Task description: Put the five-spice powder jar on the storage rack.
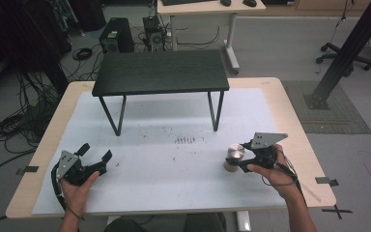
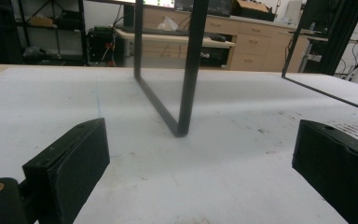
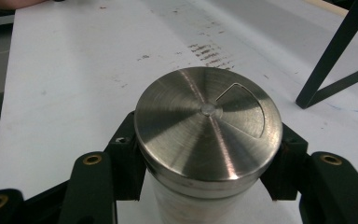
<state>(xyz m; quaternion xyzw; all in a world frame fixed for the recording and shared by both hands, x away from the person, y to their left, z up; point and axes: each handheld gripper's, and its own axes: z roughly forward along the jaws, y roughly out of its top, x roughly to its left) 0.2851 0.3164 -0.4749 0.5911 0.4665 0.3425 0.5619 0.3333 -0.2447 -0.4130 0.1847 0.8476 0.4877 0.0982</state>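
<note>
Your left claw (image 1: 95, 155) and right claw (image 1: 244, 155) are black, with brass-ringed screw holes, grey three-cornered plates and trailing black cables.

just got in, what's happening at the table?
A person holds a two-jaw gripper in each hand over a white-covered table. The right gripper is clamped on a small white cylindrical jar with a brushed steel lid, standing upright on the table. The left gripper sits open and empty near the front left. A small black table stands farther back.
</note>
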